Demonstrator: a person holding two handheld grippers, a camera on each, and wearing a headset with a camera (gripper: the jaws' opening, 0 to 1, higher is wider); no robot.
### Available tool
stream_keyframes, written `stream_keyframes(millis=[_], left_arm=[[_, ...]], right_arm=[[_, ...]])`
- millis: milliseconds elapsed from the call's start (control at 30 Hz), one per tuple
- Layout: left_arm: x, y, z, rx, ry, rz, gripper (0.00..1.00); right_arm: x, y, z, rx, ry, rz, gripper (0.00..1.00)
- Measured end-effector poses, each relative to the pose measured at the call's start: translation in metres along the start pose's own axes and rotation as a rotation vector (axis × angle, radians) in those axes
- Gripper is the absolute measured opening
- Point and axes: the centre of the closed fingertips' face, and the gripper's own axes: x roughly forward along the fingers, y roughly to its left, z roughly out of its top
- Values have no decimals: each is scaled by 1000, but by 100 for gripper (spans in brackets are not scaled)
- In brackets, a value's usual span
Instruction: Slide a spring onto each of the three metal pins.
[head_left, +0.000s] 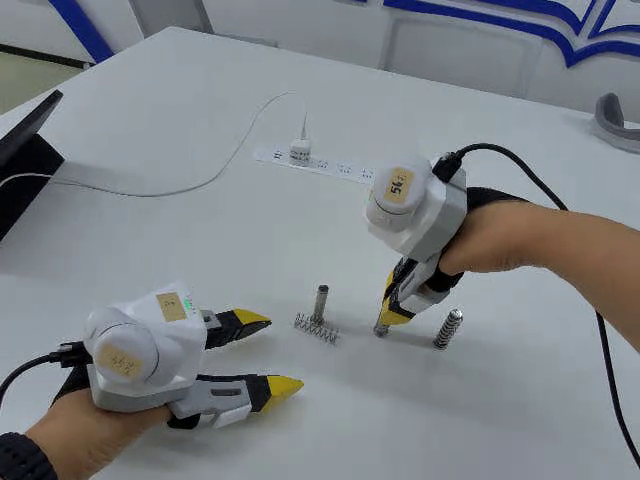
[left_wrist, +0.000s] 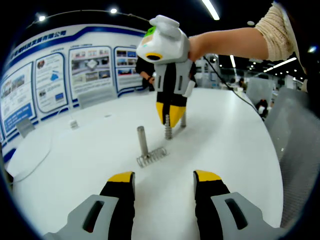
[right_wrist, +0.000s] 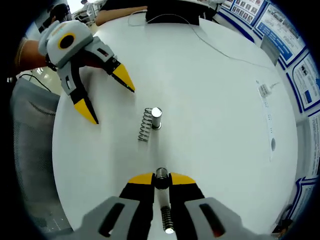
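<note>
While the right claw (head_left: 385, 318) pinches a spring (right_wrist: 161, 173) on the middle pin (head_left: 381, 329), sprung pin (head_left: 447, 328) is done, bare pin (head_left: 320, 301) is left; left claw (head_left: 268, 353) gapes empty.

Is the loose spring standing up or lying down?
Lying down: the spring lies flat on the table beside the bare upright pin.

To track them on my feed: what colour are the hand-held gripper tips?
Yellow fingertips, clearest in the left gripper view.

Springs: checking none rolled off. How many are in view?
3. A loose spring lies beside the bare pin; a second spring stands between the jaws of the right gripper; a third spring sits on the rightmost pin.
</note>
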Motion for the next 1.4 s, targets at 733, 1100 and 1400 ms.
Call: stream_keyframes(millis=[733,1100,1400], left_arm=[[0,0,-2,-2,10,6,47],[-1,0,-2,1,9,4,47],[-1,0,-1,-1,5,5,48]], right_arm=[[4,-3,-3,12,-28,-16,17],[-10,-2,10,-1,-73,-48,22],[-13,9,34,10,-144,-27,22]])
